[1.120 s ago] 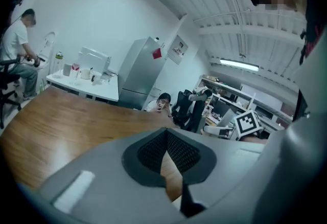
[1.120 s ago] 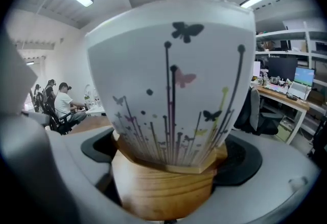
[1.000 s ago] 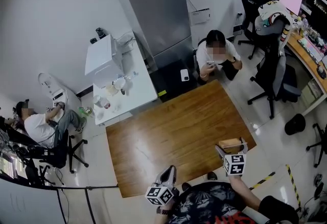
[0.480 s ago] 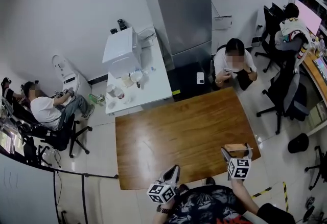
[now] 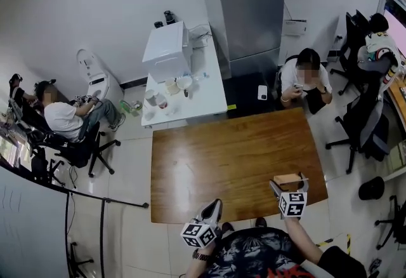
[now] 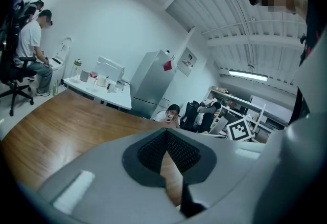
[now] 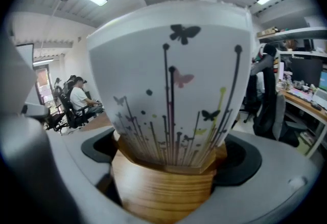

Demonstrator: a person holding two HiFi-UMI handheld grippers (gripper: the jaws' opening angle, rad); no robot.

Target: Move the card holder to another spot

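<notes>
The card holder, a wooden base with a white butterfly-printed card in it, is clamped between the jaws of the right gripper at the near right corner of the wooden table, while the left gripper is held at the table's near edge, its jaws closed together on nothing.

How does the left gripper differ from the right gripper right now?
The left gripper is shut with nothing between its jaws. The right gripper is shut on the card holder, a wooden base carrying a white butterfly-print card. In the head view the left gripper sits at the middle of the wooden table's near edge, while the right gripper is over its near right corner. Both are closed and at the table's near side.
</notes>
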